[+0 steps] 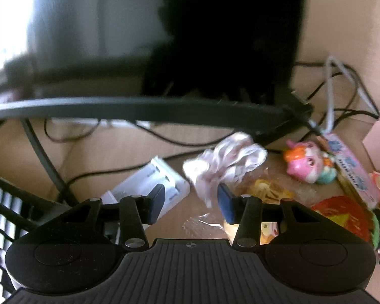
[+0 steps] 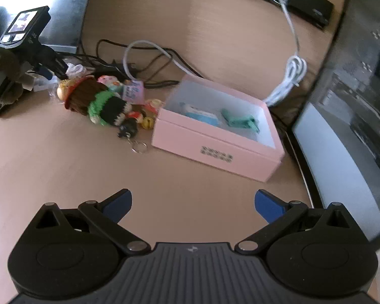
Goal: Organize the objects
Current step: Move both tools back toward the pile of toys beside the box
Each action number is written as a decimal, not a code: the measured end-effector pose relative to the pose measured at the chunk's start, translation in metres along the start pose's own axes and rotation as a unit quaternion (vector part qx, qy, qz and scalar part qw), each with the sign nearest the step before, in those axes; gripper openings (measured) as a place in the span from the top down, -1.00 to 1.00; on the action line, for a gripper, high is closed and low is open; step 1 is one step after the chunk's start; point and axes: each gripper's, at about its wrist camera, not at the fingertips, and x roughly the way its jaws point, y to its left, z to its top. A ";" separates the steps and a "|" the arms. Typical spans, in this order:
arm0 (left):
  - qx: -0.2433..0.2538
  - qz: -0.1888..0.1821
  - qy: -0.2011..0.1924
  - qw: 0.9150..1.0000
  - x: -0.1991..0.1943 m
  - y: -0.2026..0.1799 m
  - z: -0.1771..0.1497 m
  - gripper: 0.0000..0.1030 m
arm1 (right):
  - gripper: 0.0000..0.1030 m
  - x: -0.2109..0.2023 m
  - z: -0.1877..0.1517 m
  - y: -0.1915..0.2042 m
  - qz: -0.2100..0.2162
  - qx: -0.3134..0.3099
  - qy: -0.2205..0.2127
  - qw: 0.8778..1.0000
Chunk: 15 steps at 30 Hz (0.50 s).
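Note:
My left gripper [image 1: 191, 200] is open, low over the desk, with a crumpled white plastic wrapper [image 1: 227, 162] just ahead of its right finger and clear snack packets [image 1: 268, 192] under it. A pink and orange toy [image 1: 307, 162] lies to the right. My right gripper [image 2: 193, 202] is open and empty above bare desk. Ahead of it stands an open pink box [image 2: 215, 136] holding a blue item [image 2: 202, 115] and a green item [image 2: 240, 121]. Left of the box lies a pile of small toys and keychains [image 2: 106, 103].
A white charger-like block [image 1: 152, 185] lies by the left gripper's left finger. A monitor stand and black cables [image 1: 164, 111] cross behind. A coiled white cable [image 2: 291, 76] lies behind the box. A monitor [image 2: 354, 101] stands at the right. A keyboard [image 1: 2, 202] is at the left.

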 end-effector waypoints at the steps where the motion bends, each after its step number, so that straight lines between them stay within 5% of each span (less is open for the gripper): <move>1: -0.002 0.001 -0.002 1.000 0.001 -0.001 0.000 0.03 | -1.00 -0.002 -0.001 -0.003 -0.004 0.004 0.001 1.000; 5: -0.023 -0.012 0.006 1.000 0.000 -0.007 0.000 0.04 | -1.00 -0.006 -0.005 -0.016 -0.015 0.025 0.005 1.000; 12: -0.071 -0.066 0.031 0.995 -0.021 -0.023 -0.017 0.52 | -1.00 -0.007 -0.008 -0.028 -0.009 0.048 0.006 0.999; 15: -0.104 -0.094 0.039 0.989 -0.031 -0.022 -0.033 0.53 | -1.00 -0.003 -0.006 -0.025 0.003 0.050 0.008 0.999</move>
